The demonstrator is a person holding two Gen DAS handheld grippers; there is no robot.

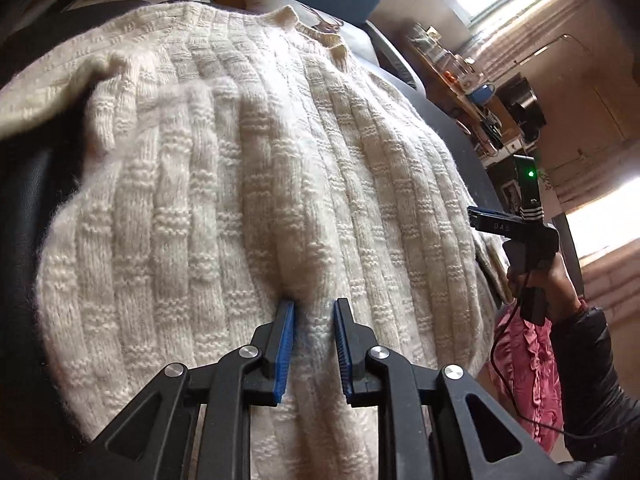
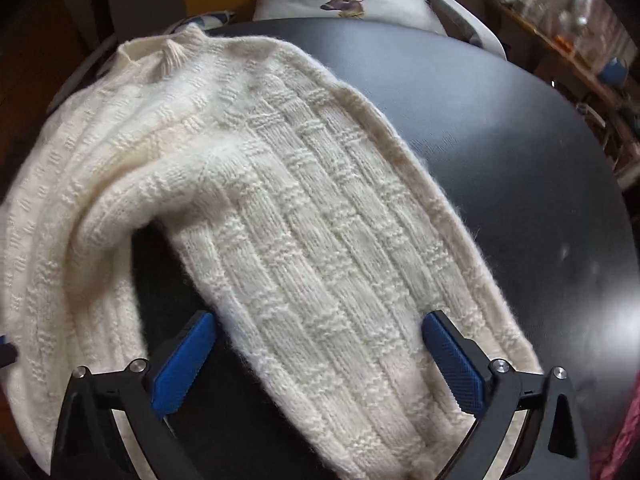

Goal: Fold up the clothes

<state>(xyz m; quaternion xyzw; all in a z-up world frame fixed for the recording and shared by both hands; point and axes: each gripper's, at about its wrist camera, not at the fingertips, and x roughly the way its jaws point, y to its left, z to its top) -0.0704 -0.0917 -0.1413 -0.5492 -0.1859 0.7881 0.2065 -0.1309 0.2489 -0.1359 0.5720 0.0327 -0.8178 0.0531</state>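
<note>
The sweater (image 1: 248,184), thick, soft and floppy, is spread on the table (image 2: 500,128). A knit ridge lies between the narrowly parted left gripper (image 1: 314,306), perhaps lightly pinched. The right gripper (image 2: 318,334) gapes wide over the sleeve (image 2: 320,264), holding nothing. Hem and cuff are judged best gripped.

bare black table (image 2: 500,152) open right of cream knit sweater (image 2: 304,216), deer-print cushion (image 2: 344,0) blocks far edge, pink ruffled cloth (image 1: 528,364) near corner

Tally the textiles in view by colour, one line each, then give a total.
Cream: 1, the knitted sweater spread on the dark table.
Pink: 1, a ruffled garment past the table's edge.
White with a deer print: 1, a cushion behind the table.
Total: 3
</note>
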